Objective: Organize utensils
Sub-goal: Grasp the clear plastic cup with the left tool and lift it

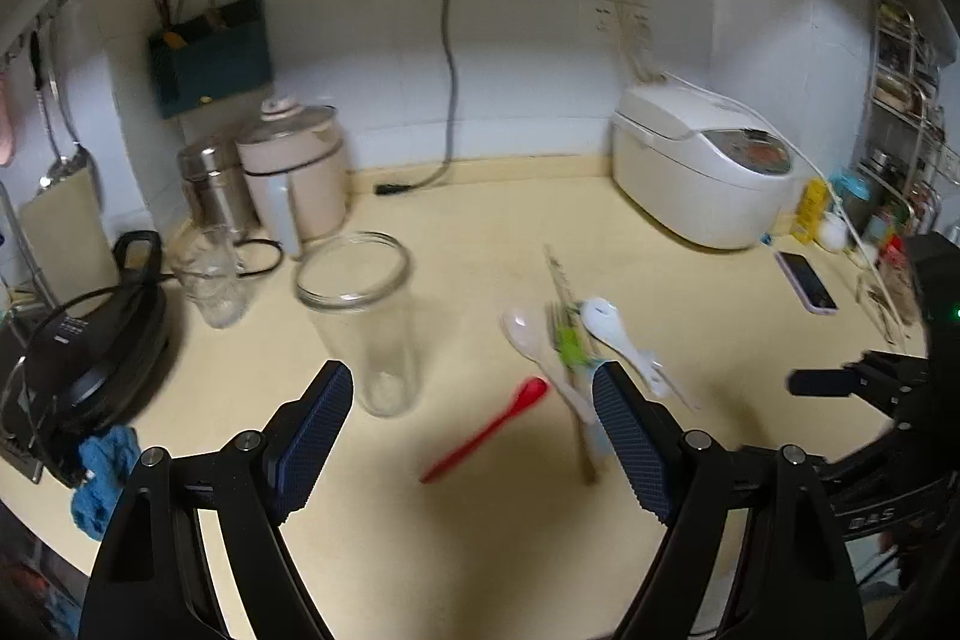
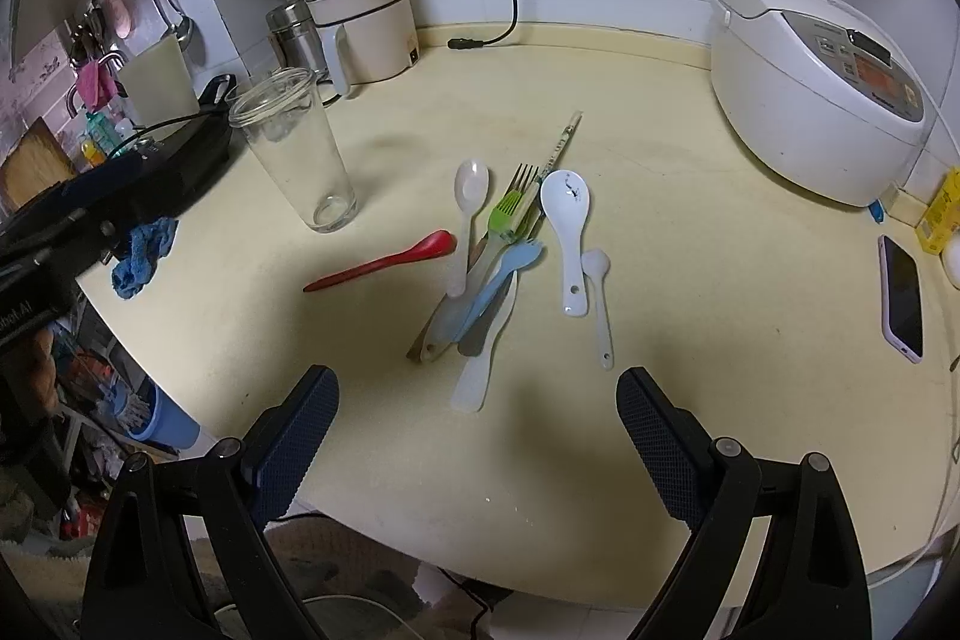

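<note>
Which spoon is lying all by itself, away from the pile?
The red spoon. It lies alone between the tall glass and the heap; the others overlap or touch.

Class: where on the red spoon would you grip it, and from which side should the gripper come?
Probably mid-handle, from above. The red spoon lies flat and alone on the counter, clear of the utensil pile, and its thin handle suits fingers closing across it.

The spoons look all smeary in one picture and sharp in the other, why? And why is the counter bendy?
In the left wrist view the red spoon and the utensil pile are smeared by motion blur; in the right wrist view the same red spoon is crisp. Both views are fisheye, so the counter edge curves and the corners go dark.
</note>
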Tool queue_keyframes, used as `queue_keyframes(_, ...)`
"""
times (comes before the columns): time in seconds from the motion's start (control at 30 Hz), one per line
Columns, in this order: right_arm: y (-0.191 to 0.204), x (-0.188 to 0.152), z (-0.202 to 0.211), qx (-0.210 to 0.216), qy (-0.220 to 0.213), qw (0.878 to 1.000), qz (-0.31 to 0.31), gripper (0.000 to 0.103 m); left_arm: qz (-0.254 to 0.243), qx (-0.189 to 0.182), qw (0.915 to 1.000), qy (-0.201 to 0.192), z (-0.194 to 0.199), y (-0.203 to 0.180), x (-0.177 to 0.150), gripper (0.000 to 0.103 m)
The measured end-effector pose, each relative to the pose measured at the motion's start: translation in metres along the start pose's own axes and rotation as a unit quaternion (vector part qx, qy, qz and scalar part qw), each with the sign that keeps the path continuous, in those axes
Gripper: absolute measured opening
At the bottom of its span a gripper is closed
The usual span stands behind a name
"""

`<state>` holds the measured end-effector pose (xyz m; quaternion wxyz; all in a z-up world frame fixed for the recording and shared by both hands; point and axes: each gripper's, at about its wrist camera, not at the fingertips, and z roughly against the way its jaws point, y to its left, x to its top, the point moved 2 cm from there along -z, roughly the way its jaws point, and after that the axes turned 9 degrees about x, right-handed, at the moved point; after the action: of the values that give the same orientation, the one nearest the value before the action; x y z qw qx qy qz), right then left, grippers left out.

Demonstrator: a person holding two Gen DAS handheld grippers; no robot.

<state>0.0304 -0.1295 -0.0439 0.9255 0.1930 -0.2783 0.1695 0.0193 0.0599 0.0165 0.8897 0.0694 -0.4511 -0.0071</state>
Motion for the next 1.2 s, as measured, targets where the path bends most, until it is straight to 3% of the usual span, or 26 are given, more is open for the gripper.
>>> queue_keyframes(0.1,0.000,0.005,-0.005,0.002,0.001,1.000,-0.004,0.094,0.010,0.018,0.9998,-0.004,-0.015,0.014,-0.001,0.085)
queue_keyframes(0.27,0.003,0.009,-0.021,0.004,0.011,1.000,-0.005,0.094,-0.003,0.014,0.9998,-0.016,-0.050,0.030,-0.013,0.085)
queue_keyframes(0.47,0.011,0.021,-0.030,-0.001,0.012,1.000,-0.012,0.094,-0.086,0.004,0.9959,-0.026,-0.101,0.042,-0.017,0.085)
queue_keyframes(0.7,0.020,0.028,-0.046,-0.025,0.017,0.999,-0.039,0.094,-0.106,-0.077,0.9913,0.007,-0.167,0.063,-0.025,0.084)
queue_keyframes(0.83,0.020,0.032,-0.051,-0.046,0.020,0.996,-0.071,0.094,-0.123,-0.092,0.9881,0.011,-0.186,0.059,-0.027,0.082)
queue_keyframes(0.87,0.021,0.033,-0.052,-0.052,0.021,0.996,-0.075,0.094,-0.124,-0.096,0.9877,0.006,-0.189,0.058,-0.026,0.077)
queue_keyframes(1.0,0.027,0.039,-0.054,-0.106,0.016,0.991,-0.084,0.093,-0.112,-0.123,0.9861,-0.003,-0.200,0.059,-0.027,0.073)
queue_keyframes(1.1,0.026,0.046,-0.048,-0.163,0.004,0.983,-0.090,0.078,-0.109,-0.133,0.9852,-0.009,-0.201,0.061,-0.028,0.072)
queue_keyframes(1.2,0.022,0.049,-0.042,-0.236,-0.008,0.965,-0.116,0.077,-0.108,-0.141,0.9841,-0.015,-0.202,0.062,-0.028,0.072)
